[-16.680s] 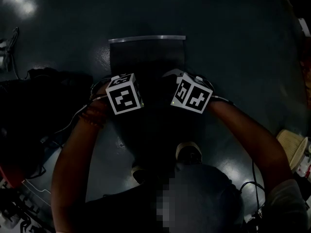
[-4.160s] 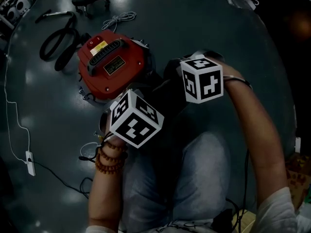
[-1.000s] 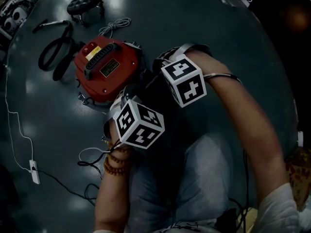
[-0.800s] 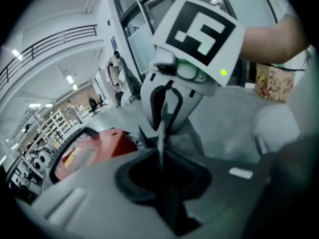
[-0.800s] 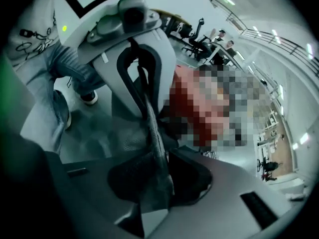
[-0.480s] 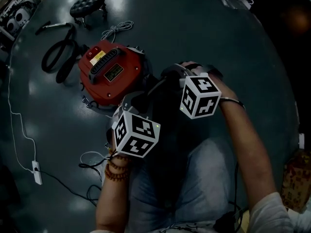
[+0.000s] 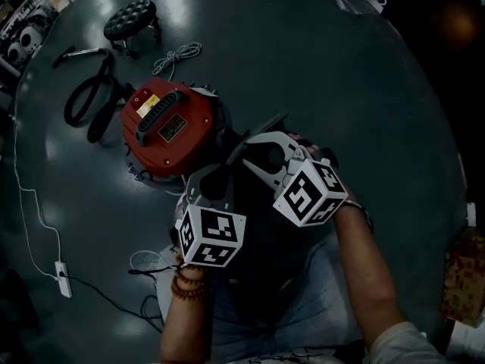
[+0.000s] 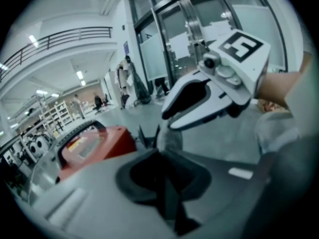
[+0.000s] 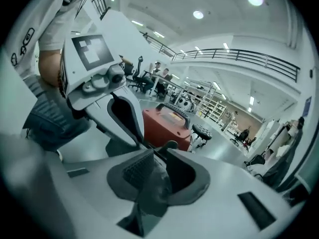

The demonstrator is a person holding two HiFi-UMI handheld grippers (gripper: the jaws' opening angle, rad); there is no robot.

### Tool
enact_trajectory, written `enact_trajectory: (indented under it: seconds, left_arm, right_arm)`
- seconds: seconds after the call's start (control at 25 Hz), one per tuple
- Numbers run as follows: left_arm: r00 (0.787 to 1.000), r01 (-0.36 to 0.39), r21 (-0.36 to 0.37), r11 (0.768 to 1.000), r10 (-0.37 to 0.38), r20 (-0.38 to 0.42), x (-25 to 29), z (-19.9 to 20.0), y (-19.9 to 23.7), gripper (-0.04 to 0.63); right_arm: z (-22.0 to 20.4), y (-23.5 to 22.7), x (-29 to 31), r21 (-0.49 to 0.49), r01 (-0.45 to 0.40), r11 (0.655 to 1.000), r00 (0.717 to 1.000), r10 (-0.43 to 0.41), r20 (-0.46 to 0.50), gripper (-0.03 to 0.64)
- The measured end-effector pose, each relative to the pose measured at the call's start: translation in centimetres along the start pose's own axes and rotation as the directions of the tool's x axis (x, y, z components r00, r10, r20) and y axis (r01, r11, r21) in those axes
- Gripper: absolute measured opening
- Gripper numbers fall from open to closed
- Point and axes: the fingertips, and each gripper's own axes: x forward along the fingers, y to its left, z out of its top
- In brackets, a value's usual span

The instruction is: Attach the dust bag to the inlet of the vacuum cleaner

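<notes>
down on the dark grey polished floor (image 7: 364, 89), upper left of the head view: round red plastic vacuum cleaner (image 7: 170, 127), top side up, with a black handle and a yellow label. beyond it, a looped black ribbed hose (image 7: 70, 106), a small stool with a black tufted seat (image 7: 130, 20) and a loose coil of white cord (image 7: 176, 55). along the left edge, a thin white cable ending in a power strip (image 7: 61, 277).

nearer the camera, above a lap in grey jeans (image 7: 326, 302): both tools side by side, aimed toward the vacuum cleaner. close to its near rim, no contact visible.

left gripper (image 8: 149, 137): jaws drawn nearly together, just now closing a touch. only a dark seam between them; cannot tell whether any cloth is pinched there. points past the red body, off to its left in the left gripper view. brown bead bracelets (image 7: 186, 285) on that wrist.

right gripper (image 9: 157, 156): jaws partway apart, just now easing inward. grips a fold of the grey cloth dust bag (image 9: 152, 190), cloth filling the whole gap and pressed against the ribbed pad (image 9: 135, 171).

rest of the dust bag: a dark mass between the two tools and the knees in the head view, outline lost in shadow. lies on the near side of the vacuum cleaner, not on it.
</notes>
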Motion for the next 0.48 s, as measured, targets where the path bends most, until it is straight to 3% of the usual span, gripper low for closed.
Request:
enact_trajectory:
  seconds: [0.24,0.48]
  left_arm:
    - [0.998,-0.034,-0.054,0.998,0.037,0.046,-0.6,0.2,0.1,0.026]
    - [0.978,-0.057,-0.143,0.988,0.084,0.189,-2.1,2.1,0.7,0.003]
  right_arm:
    - [-0.1,1.2,-0.6,0.234,0.051,0.971,0.994,-0.072,0.080,0.043]
    - [-0.2,0.7,-2.1,0.477,0.073,0.876,0.964,-0.185,0.192,0.012]
